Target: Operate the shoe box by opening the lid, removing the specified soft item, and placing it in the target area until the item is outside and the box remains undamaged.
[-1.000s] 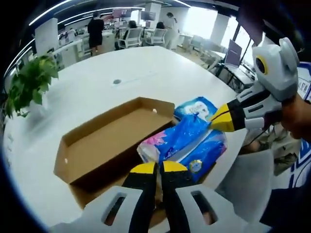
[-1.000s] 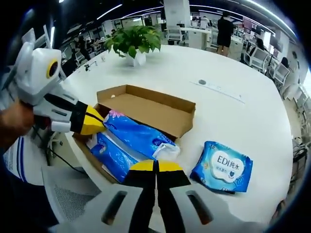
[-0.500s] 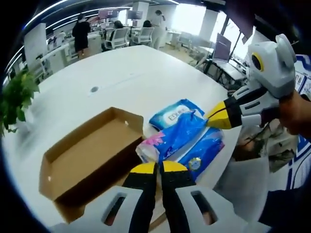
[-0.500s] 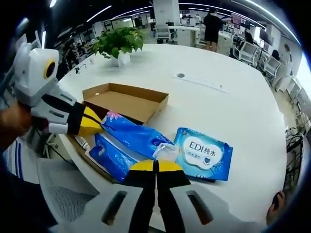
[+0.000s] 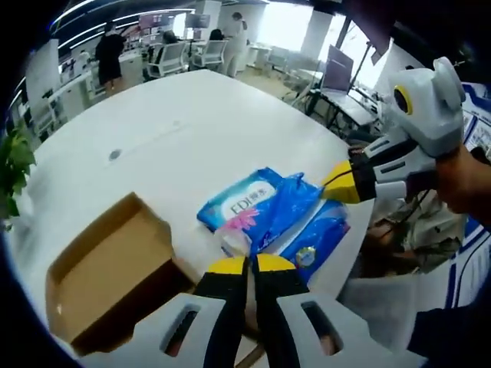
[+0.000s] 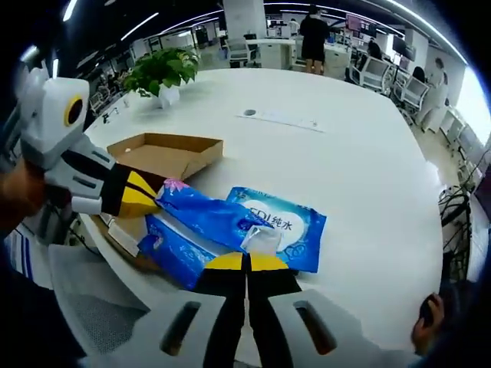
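Note:
A long blue soft pack (image 5: 278,215) (image 6: 205,216) hangs stretched between both grippers. My left gripper (image 5: 245,265) is shut on its pink-and-white end, and shows from the left in the right gripper view (image 6: 144,195). My right gripper (image 6: 245,262) is shut on its clear end, and comes in from the right in the left gripper view (image 5: 342,182). Below the held pack lies a flat blue EDI wipes pack (image 5: 236,202) (image 6: 285,222) on the white table. A second blue pack (image 6: 170,247) (image 5: 316,244) rests in the brown shoe box (image 6: 116,231) at the table's edge. The box lid (image 5: 100,272) (image 6: 165,150) stands open.
A potted plant (image 6: 159,69) stands on the far side of the round white table (image 6: 345,138). A grey chair seat (image 6: 84,299) sits just below the table edge near the box. People and desks stand far behind.
Both grippers have carried the blue pack sideways, away from the open lid, until it hangs over the EDI wipes pack. Both stay shut on its ends.

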The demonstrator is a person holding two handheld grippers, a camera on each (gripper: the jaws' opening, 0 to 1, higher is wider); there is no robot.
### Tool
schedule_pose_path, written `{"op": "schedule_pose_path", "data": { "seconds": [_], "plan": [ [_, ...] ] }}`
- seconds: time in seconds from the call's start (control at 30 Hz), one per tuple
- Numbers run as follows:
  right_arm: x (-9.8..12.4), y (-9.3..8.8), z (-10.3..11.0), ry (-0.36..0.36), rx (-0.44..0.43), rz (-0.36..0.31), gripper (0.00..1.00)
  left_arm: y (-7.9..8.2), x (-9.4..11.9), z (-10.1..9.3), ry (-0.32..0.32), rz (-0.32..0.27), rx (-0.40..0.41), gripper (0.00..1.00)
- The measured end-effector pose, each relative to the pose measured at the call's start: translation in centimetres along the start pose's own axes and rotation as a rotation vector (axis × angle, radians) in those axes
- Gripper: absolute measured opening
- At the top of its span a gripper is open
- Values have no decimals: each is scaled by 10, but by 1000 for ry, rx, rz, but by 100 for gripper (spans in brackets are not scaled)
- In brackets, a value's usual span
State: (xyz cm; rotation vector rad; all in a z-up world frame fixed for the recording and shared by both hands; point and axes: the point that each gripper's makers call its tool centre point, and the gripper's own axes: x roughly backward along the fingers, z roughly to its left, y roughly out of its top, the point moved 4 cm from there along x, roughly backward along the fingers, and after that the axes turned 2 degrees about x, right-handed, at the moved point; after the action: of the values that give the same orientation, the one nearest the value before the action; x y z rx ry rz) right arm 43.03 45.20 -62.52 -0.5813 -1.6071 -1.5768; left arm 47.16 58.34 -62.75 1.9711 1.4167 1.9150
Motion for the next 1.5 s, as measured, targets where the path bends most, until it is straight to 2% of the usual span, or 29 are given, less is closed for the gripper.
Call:
{"op": "schedule_pose_path", "data": {
  "seconds": [0.4, 0.87, 1.13, 1.3, 1.5],
  "plan": [
    [3, -12, -62, -39, -43, 0, 0, 31, -47, -30, -35, 26, -27, 0],
    [1, -26, -123, -53, -71, 10, 0, 57, -98, -55, -54, 65, -42, 0],
    [3, -28, -157, -67, -71, 8, 0, 80, -125, -71, -54, 68, -54, 0],
    [6, -29, -186, -83, -80, 3, 0, 96, -144, -80, -58, 82, -78, 0],
    [5, -34, -202, -84, -92, 7, 0, 102, -159, -89, -67, 103, -97, 0]
  ]
}}
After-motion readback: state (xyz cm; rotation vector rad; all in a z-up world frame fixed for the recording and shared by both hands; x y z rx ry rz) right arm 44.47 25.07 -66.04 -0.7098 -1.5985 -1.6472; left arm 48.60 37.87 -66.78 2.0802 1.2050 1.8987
